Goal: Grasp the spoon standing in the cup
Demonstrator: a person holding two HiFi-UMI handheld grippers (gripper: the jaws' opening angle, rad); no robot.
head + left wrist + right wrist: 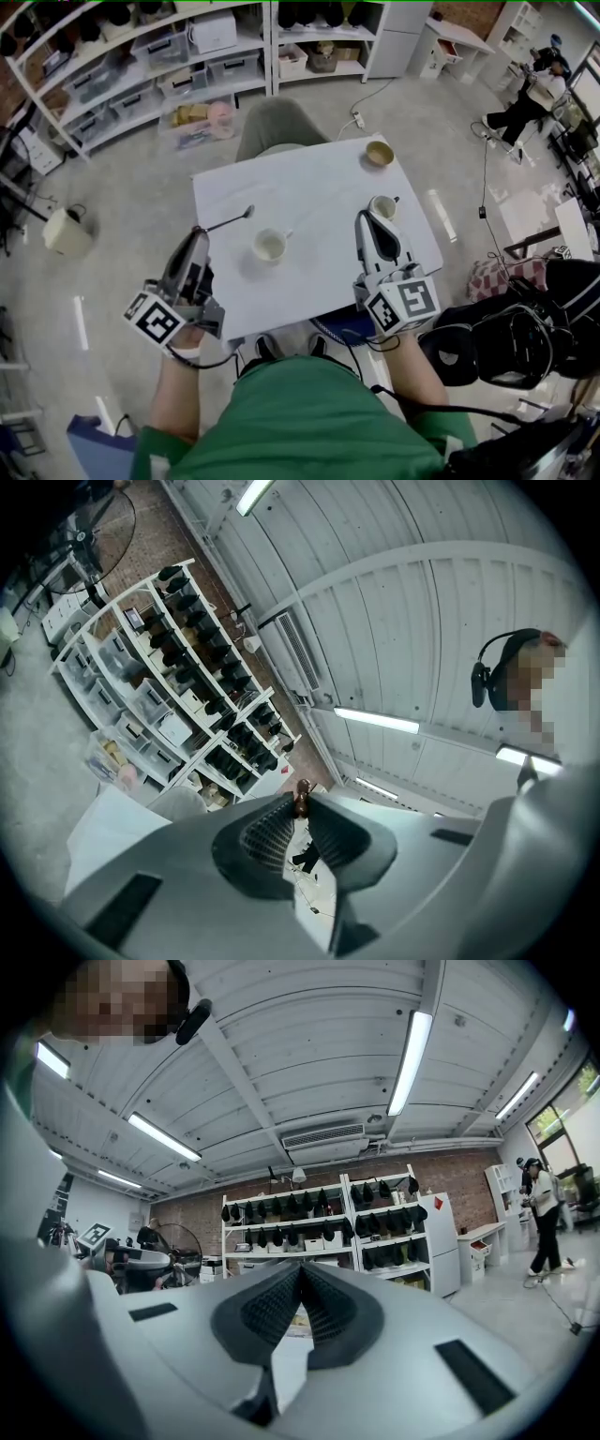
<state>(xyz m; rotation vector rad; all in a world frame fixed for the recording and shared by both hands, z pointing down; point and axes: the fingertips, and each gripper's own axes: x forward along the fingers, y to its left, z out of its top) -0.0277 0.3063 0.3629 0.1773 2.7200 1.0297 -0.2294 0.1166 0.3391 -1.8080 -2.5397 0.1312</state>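
**Progress.** The left gripper [200,232], at 8 o'clock of the table [309,178], has its jaws nearly together and clamped on the handle end of the spoon [247,213]. In the left gripper view a small brown piece is nipped at the jaw tips, and I take this for that handle. The spoon is clear of every cup. It is held over the table's left edge and slants up towards 1 o'clock, with its bowl at about 10 o'clock of the middle cup [269,246] and apart from it. In my judgement the grasp is made and the spoon is out of the cup, so nothing of the stated task appears to be left.

The right gripper [364,217], at 4 o'clock of the table, has its jaws pressed together with nothing between them. Its tips are just beside the right-hand cup [382,207], and I cannot tell whether they touch it.

**Count, near to far.**
- Grippers: two.
- Spoon: one.
- Cups: two, both pale. One is at the table's centre and one at 3 o'clock. Neither shows a spoon in it.
- Bowl [379,153]: one, tan, at 1 o'clock near the far edge.
- Table: one.
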